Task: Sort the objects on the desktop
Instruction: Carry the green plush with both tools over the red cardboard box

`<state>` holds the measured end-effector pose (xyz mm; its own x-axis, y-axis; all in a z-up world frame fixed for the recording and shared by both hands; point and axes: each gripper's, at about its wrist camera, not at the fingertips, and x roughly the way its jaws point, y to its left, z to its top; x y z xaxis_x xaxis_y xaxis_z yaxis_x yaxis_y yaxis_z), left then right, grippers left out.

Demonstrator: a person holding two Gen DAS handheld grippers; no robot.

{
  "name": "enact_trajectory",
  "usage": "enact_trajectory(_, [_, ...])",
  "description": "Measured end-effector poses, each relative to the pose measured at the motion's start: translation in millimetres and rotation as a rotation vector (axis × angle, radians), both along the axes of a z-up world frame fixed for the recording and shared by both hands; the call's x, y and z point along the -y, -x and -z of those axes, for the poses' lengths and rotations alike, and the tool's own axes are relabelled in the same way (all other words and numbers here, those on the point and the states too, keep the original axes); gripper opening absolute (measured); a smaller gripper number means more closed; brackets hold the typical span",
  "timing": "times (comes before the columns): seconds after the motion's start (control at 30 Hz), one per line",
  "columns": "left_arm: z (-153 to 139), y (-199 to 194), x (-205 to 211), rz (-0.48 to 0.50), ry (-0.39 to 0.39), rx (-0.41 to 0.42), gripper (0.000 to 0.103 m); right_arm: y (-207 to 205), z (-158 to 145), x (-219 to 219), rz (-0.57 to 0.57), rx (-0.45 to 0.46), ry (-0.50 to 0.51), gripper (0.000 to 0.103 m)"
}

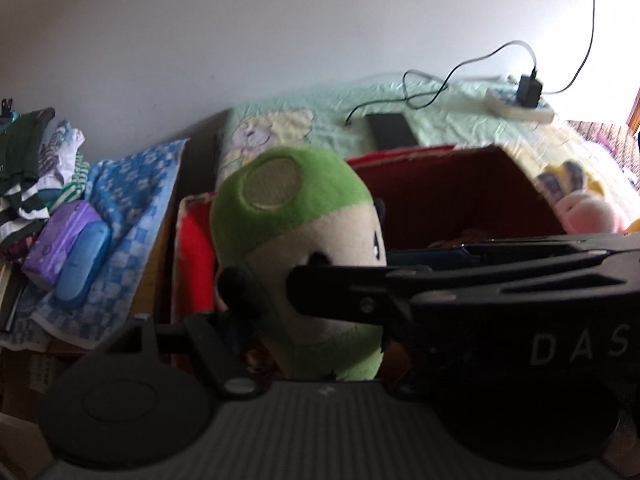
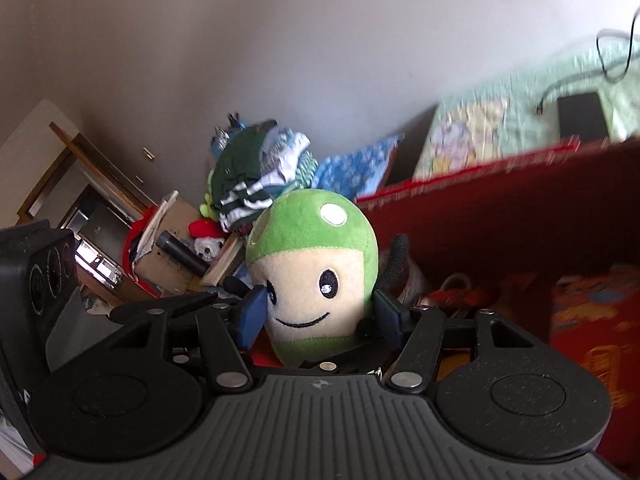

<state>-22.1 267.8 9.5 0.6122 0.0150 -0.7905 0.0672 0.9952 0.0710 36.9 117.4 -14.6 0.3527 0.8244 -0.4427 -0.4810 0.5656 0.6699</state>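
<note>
A green-capped mushroom plush (image 2: 312, 256) with a cream smiling face sits between the blue pads (image 2: 252, 312) of my right gripper (image 2: 320, 308), which is shut on its sides. In the left wrist view the same plush (image 1: 288, 216) fills the centre. The right gripper's black body (image 1: 500, 300) crosses in from the right, one finger lying over the plush's face. My left gripper (image 1: 316, 300) stands wide: its left finger (image 1: 234, 280) is at the back of the plush's head, and the other finger is hidden. An open red cardboard box (image 1: 460, 200) stands just behind.
To the left lie a pile of clothes (image 1: 36, 168), a purple pack (image 1: 60, 240) and a blue case (image 1: 82, 264) on a checked cloth. The bed behind holds a black phone (image 1: 390, 130), a power strip (image 1: 524, 100) and a pink plush (image 1: 588, 212). A carton with a black bottle (image 2: 180, 258) sits lower left.
</note>
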Motion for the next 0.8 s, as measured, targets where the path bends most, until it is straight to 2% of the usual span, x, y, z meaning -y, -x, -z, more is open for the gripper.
enact_trajectory(0.33, [23, -9, -8, 0.005, -0.02, -0.078, 0.078, -8, 24, -6, 0.015, -0.144, 0.005, 0.059])
enact_trajectory(0.53, [23, 1, -3, 0.006, -0.08, -0.041, 0.081, -12, 34, -7, 0.012, -0.185, 0.023, 0.057])
enact_trajectory(0.8, [15, 4, -11, -0.028, -0.085, -0.037, 0.072, -13, 40, -24, -0.066, -0.254, 0.018, 0.058])
